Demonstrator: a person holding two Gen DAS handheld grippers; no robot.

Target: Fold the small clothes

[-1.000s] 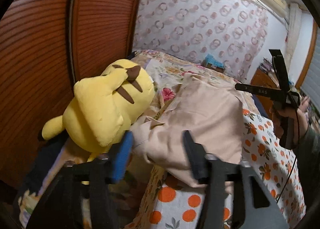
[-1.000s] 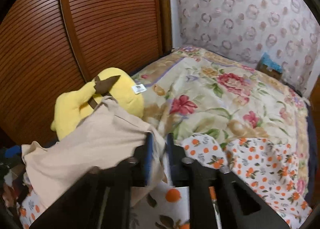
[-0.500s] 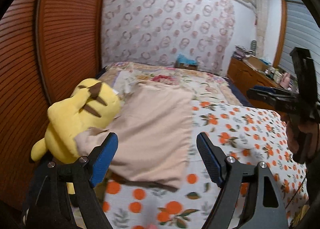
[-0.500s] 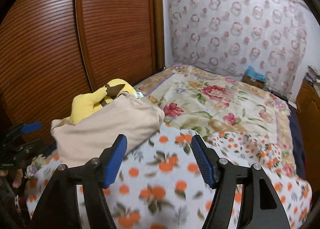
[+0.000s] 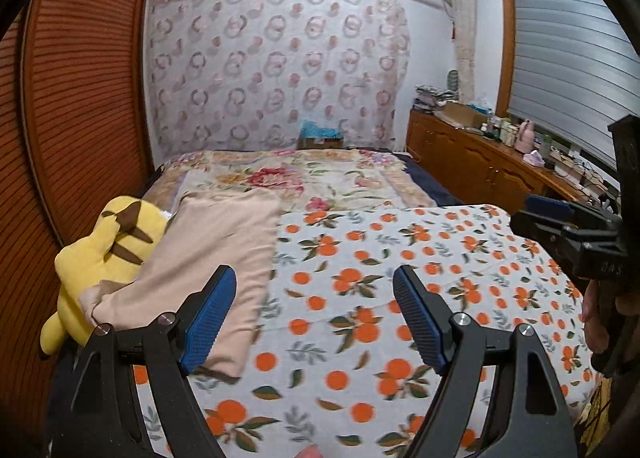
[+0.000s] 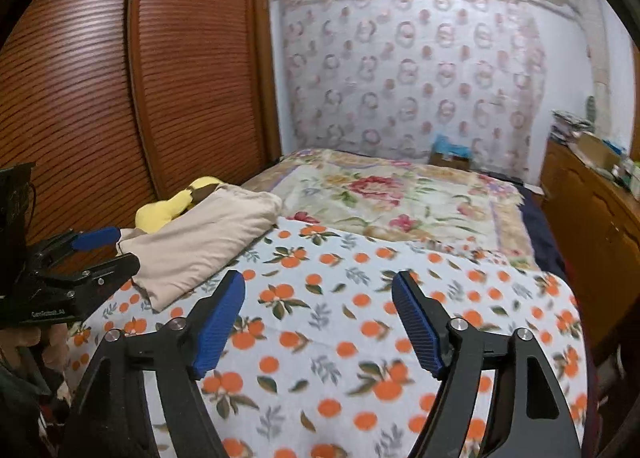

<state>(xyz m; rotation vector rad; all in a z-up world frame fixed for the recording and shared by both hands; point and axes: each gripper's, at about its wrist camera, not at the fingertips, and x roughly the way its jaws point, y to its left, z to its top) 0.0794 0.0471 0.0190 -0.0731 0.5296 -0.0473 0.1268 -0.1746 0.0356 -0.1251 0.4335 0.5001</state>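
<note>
beige folded garment (image 5: 208, 258) is lying ahead-left of my left claw (image 5: 312, 314), against the yellow plush (image 5: 104, 254), while my right claw (image 6: 318, 318), jaws just opening, is hovering wide and empty, so i'm judging another piece needs fetching next.

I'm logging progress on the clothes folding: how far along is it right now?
Done: the beige garment lies folded at the bed's left side, partly over the yellow plush toy. In hand: nothing. The left claw is open and empty, and the right claw, whose jaws have just been opening, is also empty over the orange-print sheet. Left: no other unfolded clothes are visible.
</note>
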